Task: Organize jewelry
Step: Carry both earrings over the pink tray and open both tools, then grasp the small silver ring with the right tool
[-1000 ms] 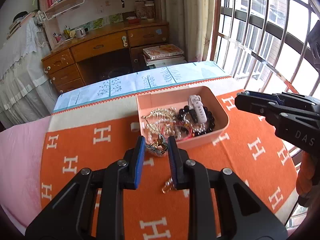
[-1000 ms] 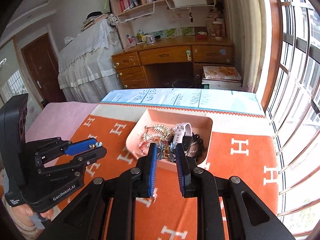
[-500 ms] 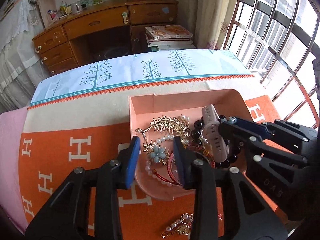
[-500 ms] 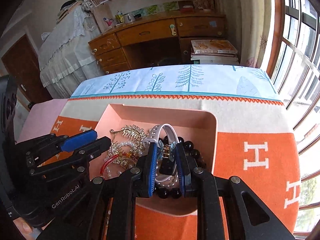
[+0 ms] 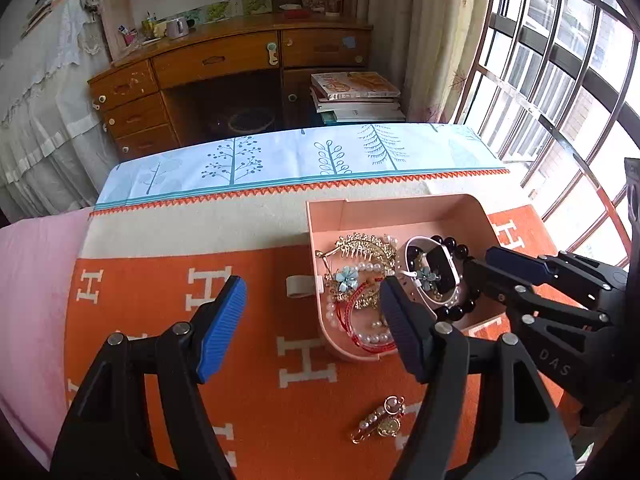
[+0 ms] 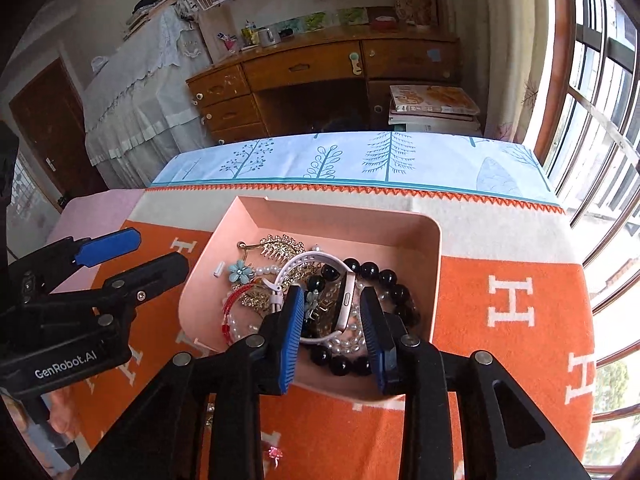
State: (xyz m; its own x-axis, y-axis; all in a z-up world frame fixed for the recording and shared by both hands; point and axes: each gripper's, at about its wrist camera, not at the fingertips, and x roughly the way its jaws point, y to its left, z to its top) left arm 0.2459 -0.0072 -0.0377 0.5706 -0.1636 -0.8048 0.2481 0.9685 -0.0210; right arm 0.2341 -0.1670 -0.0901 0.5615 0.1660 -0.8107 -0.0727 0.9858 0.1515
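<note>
Both grippers hang over the pink tray (image 6: 434, 280) to drop pieces among the jewelry (image 6: 320, 292) heaped there. The left gripper (image 5: 312, 328) spreads, empty; the right gripper (image 6: 330, 334) is opening, apparently clear of the watch (image 6: 344, 304). A pearl brooch (image 5: 380, 420) lies outside on the orange blanket (image 5: 160, 280).

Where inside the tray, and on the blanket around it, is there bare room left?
In the tray, the far strip along the back wall is bare; the near half is piled with beads, watch and pearls. Left of the tray the orange blanket is free. In front, a brooch lies there.
</note>
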